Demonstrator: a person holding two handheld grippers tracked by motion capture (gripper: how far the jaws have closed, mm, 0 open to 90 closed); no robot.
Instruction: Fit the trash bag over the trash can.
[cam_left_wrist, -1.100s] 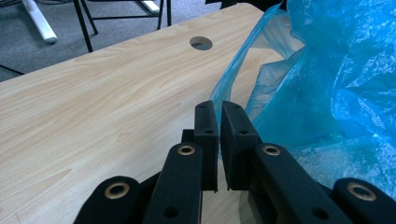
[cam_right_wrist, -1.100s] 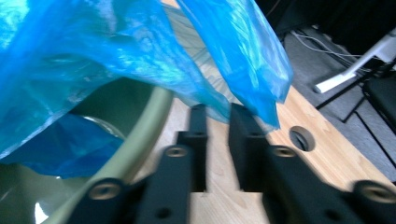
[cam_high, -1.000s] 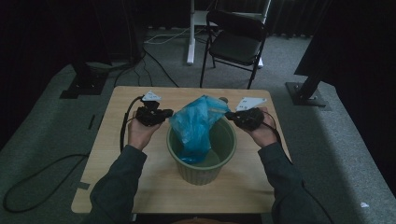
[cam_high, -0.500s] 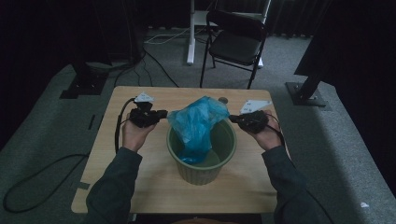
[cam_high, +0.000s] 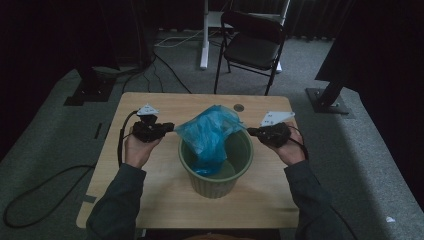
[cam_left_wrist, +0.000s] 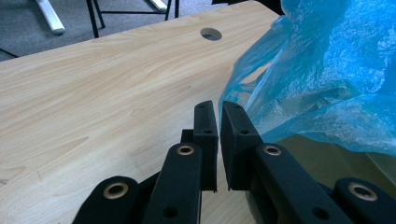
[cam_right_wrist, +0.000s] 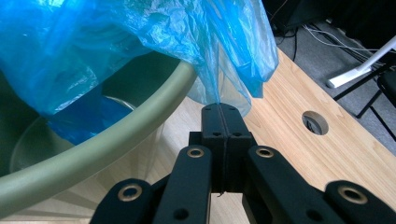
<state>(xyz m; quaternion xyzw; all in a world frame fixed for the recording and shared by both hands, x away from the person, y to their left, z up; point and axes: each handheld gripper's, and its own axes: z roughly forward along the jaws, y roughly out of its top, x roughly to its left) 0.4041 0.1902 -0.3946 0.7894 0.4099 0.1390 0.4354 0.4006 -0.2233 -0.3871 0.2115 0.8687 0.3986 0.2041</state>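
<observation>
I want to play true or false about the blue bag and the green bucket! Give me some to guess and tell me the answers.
1. The crinkly blue plastic bag hangs partly inside the round green bucket. True.
2. The right gripper pinches the bag's edge. True.
3. The left gripper clamps the bag. False: a small gap shows between its fingers, with no bag in it.
4. The bucket stands on the floor. False: it stands on the light wooden table.
</observation>
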